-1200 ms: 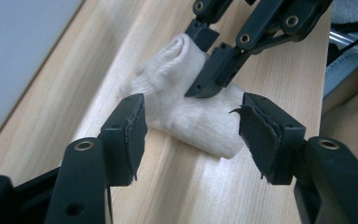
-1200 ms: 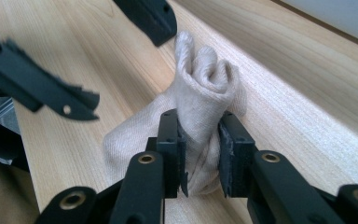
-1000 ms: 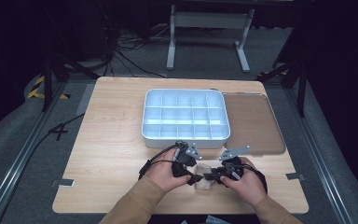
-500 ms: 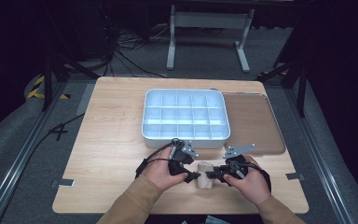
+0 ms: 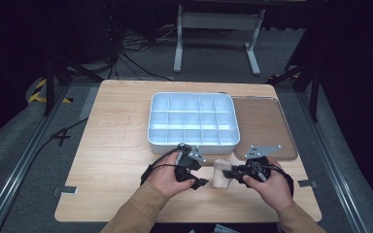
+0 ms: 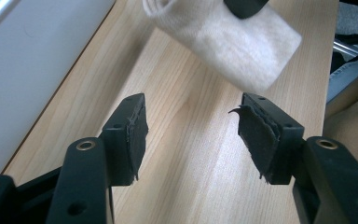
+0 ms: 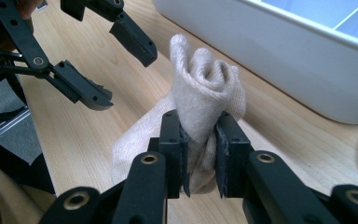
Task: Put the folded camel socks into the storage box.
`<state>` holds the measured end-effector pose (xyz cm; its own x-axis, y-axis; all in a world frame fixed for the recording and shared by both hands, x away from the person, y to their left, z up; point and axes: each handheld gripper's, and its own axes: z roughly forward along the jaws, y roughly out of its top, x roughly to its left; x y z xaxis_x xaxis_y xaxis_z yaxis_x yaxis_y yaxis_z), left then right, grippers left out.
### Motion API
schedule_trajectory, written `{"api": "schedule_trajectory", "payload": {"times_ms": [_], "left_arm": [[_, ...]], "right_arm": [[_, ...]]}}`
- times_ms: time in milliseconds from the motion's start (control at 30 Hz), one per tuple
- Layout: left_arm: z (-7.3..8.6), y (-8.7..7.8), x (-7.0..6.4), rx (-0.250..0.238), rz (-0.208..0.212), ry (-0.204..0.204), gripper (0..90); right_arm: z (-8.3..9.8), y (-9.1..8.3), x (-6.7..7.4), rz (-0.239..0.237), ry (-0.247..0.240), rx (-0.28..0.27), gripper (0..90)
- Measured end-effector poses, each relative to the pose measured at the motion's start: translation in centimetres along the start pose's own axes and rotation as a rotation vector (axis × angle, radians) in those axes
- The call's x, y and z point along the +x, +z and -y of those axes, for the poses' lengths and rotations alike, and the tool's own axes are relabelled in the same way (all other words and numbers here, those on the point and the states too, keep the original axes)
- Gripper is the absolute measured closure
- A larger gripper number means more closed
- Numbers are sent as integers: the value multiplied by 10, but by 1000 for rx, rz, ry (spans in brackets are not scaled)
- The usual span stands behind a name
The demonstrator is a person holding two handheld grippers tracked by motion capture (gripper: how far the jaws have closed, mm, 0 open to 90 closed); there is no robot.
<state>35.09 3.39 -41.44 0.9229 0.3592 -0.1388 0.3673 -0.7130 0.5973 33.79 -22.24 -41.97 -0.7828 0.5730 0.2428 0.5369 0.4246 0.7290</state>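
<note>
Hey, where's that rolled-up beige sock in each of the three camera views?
High view: the rolled beige sock lies low in the middle, between the two grippers.
Left gripper view: top centre, beyond the open jaws.
Right gripper view: centre, pinched between the jaws.
Shared landmark: the white divided tray, whose wall runs along the left edge and the upper right.

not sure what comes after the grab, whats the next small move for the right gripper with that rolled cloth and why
Probably lift it a little and carry it toward the white divided tray. The right gripper is shut on the rolled beige cloth, which sits on the table just short of the tray's near wall. The left gripper is open and apart from the cloth, so nothing else holds it.
</note>
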Motion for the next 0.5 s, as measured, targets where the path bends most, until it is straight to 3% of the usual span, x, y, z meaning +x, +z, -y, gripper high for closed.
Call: {"api": "schedule_trajectory", "payload": {"times_ms": [500], "left_arm": [[6, -13, 4, -13, -31, -22, 426]], "right_arm": [[-12, -18, -7, 32, -6, -39, 756]]}}
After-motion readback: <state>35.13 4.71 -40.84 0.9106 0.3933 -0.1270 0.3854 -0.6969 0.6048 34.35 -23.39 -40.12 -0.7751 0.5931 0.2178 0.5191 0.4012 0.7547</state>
